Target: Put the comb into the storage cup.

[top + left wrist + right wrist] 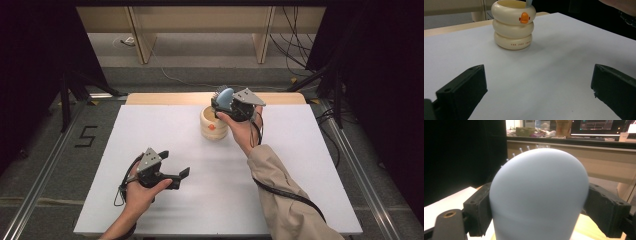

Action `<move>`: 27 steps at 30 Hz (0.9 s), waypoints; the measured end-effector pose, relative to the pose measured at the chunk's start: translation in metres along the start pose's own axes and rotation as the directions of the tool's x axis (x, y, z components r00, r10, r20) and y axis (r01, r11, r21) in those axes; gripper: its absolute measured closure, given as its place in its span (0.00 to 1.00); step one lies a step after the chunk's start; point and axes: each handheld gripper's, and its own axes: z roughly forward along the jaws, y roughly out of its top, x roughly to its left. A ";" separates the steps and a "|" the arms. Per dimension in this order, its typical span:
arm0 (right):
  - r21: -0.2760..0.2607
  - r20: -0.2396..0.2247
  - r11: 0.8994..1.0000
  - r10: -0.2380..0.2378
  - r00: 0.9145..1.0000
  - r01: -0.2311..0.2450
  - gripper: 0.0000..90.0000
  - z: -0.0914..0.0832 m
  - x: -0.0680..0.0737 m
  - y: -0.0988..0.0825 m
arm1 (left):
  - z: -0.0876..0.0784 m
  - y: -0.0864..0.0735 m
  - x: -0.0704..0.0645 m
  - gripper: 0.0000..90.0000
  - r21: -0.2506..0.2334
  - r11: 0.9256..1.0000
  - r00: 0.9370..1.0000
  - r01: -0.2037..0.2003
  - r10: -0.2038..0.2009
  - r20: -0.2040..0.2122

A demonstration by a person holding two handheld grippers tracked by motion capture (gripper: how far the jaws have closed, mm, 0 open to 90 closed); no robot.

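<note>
A cream cup (213,127) shaped like three stacked rings, with an orange duck bill on its side, stands at the far middle of the white board; it also stands ahead in the left gripper view (512,27). A blue hairbrush (225,96) rises out of the cup, bristles facing away. My right gripper (224,102) is closed around the brush head (539,195), one jaw against each side (537,212). A sliver of the blue handle (529,2) pokes from the cup's mouth. My left gripper (175,163) rests low at the near left, open and holding nothing (539,85).
The white board (150,130) covers a wooden table whose far edge (165,98) shows behind the cup. Black stands and cables flank the table, and a shelf unit stands beyond it.
</note>
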 end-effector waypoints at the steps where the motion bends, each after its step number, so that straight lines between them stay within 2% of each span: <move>1: 0.002 -0.002 1.000 0.000 1.000 0.000 0.18 -0.001 -0.001 0.000 | 0.000 0.000 0.000 0.00 0.000 1.000 1.000 0.000 0.000 0.000; 7: 0.017 -0.008 1.000 0.018 1.000 -0.018 0.16 -0.004 -0.004 -0.001 | 0.000 0.000 0.000 0.00 0.001 1.000 1.000 0.000 0.000 -0.002; 9: 0.021 -0.006 0.999 0.026 1.000 -0.026 0.11 -0.005 -0.005 -0.001 | 0.000 0.000 0.000 0.00 0.001 1.000 1.000 -0.001 0.001 -0.002; 14: 0.024 -0.034 0.999 0.030 0.999 -0.029 0.06 -0.008 -0.007 -0.002 | 0.000 0.000 0.000 0.00 0.005 1.000 1.000 -0.001 0.001 -0.002; 22: 0.034 -0.080 0.999 0.028 0.996 -0.025 0.03 -0.015 -0.006 -0.002 | 0.000 0.000 0.000 0.00 0.005 1.000 1.000 -0.002 0.002 -0.005; 27: 0.042 -0.092 0.999 0.022 0.995 -0.018 0.03 -0.021 -0.006 -0.002 | 0.000 -0.001 0.001 0.00 0.002 1.000 1.000 0.002 -0.002 -0.006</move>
